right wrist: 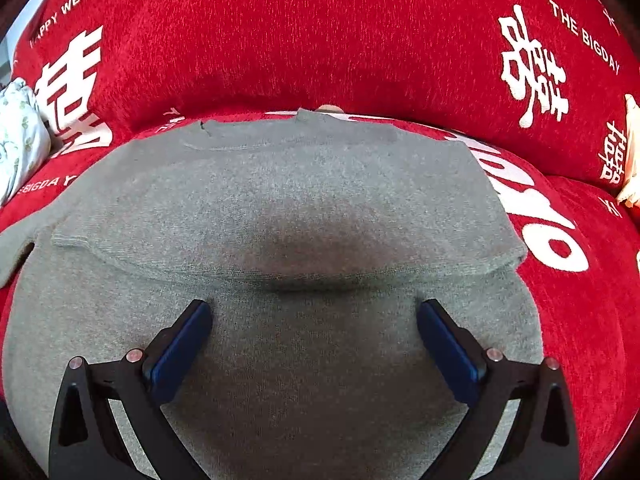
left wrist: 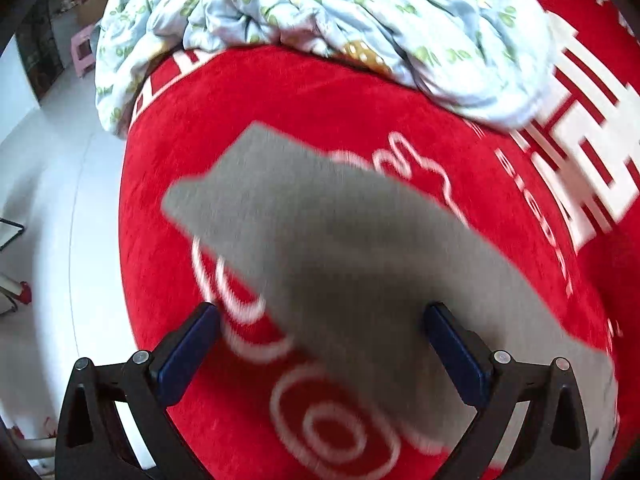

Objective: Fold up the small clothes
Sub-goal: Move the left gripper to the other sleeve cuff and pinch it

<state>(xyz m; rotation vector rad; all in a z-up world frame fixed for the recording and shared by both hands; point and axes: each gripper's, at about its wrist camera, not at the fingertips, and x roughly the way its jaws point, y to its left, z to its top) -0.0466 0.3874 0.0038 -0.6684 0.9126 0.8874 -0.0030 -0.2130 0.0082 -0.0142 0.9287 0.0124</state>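
A small grey knit top (right wrist: 280, 184) lies flat on a red cover (right wrist: 320, 40) with white lettering. Its right side is folded over the body, leaving a folded edge across the middle. My right gripper (right wrist: 314, 316) hovers open just above the grey cloth, with nothing between its blue pads (right wrist: 180, 356). In the left wrist view a grey sleeve (left wrist: 320, 232) of the same top stretches out over the red cover (left wrist: 280, 100), blurred by motion. My left gripper (left wrist: 322, 320) is open above the sleeve; its fingers hold nothing.
A crumpled light blue quilt (left wrist: 320, 12) with green print lies at the far edge of the red cover. White floor (left wrist: 52, 200) and a pink stool (left wrist: 82, 50) sit to the left. A cream cloth (right wrist: 630, 152) shows at the right edge.
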